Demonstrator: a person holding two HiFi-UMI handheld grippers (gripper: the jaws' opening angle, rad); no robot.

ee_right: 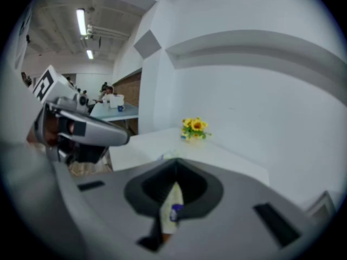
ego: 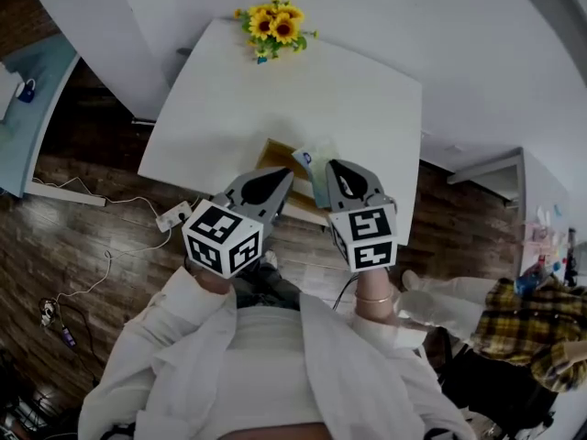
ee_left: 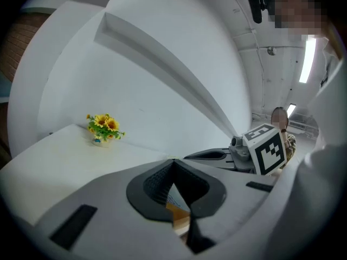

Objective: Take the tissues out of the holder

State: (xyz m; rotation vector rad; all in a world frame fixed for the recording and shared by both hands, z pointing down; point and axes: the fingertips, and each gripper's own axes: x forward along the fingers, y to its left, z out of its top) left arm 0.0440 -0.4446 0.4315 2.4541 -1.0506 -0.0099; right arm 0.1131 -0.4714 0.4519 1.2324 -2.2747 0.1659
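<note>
A wooden tissue holder [ego: 273, 154] sits near the front edge of the white table [ego: 220, 108]. My left gripper [ego: 275, 176] is shut on the holder's near side; in the left gripper view, tan wood [ee_left: 179, 216] shows between its closed jaws [ee_left: 174, 164]. A pale tissue pack [ego: 312, 163] with a blue label stands beside the holder's right end. My right gripper [ego: 333, 167] is shut on it. In the right gripper view the pack [ee_right: 171, 213] is pinched just behind the jaw tips [ee_right: 175, 164]. The holder's inside is hidden by the grippers.
A small pot of sunflowers [ego: 275, 27] stands at the table's far edge against the white wall. A power strip [ego: 172, 216] and cables lie on the wooden floor to the left. A person in a plaid shirt [ego: 537, 319] sits at the right.
</note>
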